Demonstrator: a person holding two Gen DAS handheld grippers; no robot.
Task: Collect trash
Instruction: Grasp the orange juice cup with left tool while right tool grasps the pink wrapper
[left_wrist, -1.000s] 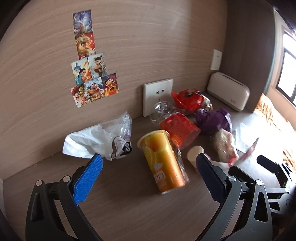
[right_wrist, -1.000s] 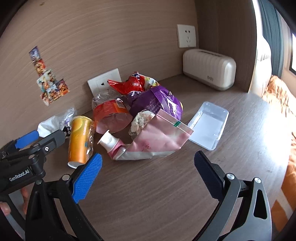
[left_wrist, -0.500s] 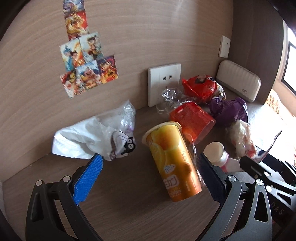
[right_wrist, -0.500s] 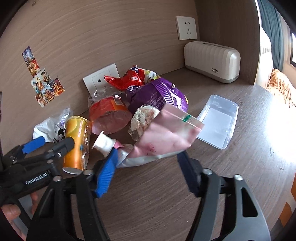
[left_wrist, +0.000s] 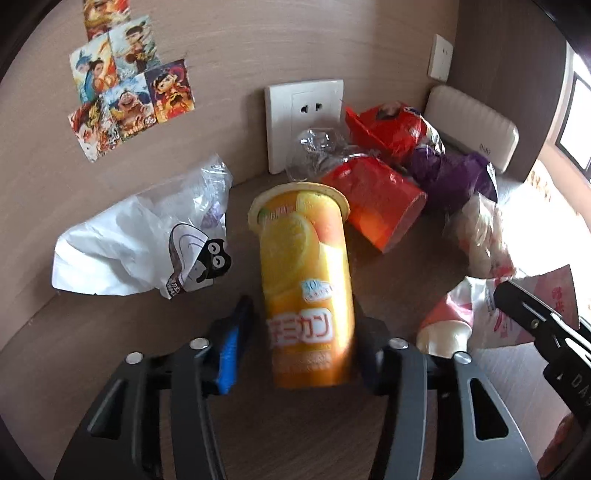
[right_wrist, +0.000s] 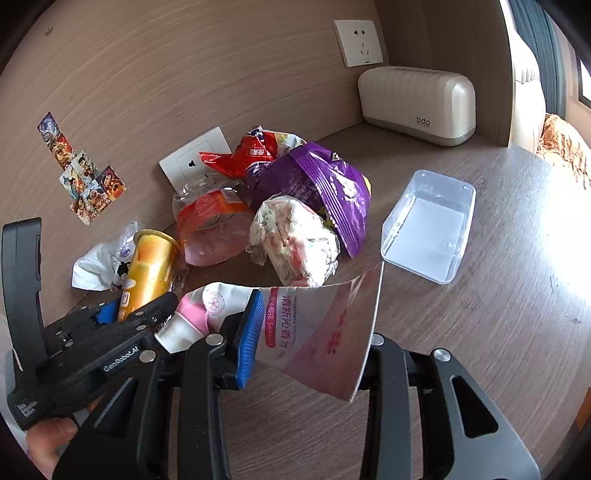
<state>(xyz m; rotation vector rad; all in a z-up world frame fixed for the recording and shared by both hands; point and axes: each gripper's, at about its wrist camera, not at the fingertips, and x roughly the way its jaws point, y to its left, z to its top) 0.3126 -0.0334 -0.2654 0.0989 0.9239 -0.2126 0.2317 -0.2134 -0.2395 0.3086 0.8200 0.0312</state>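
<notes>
Worktop (right_wrist: 461, 332) of brown wood grain carries everything, backed by a wood-panel wall (right_wrist: 184, 74) with a cluster of cartoon stickers (left_wrist: 129, 92) and a white wall socket (left_wrist: 304, 118). A cream ribbed box marked "bdo" (right_wrist: 417, 103) stands in the far corner, and a clear rectangular plastic tray (right_wrist: 430, 225) lies open side up, well apart from the trash pile. In the pile, a crumpled purple foil snack bag (right_wrist: 314, 184) lies against a red snack bag (right_wrist: 255, 151), a red-tinted clear plastic cup (left_wrist: 373, 206) lies on its side, and a clear-wrapped white wad (right_wrist: 295, 240) sits just in front of the purple bag. A white crumpled plastic bag with a black cartoon print (left_wrist: 140, 243) lies near the wall. The left hand-held gripper (left_wrist: 299, 347) is closed around the lower end of the tall orange-printed drink cup (left_wrist: 306, 273), which lies on its side, rim towards the wall. The right hand-held gripper (right_wrist: 310, 343) clamps the pink and white refill pouch (right_wrist: 317, 332), its spout (right_wrist: 177, 336) pointing towards the left tool; whether the pouch touches the worktop I cannot tell.
</notes>
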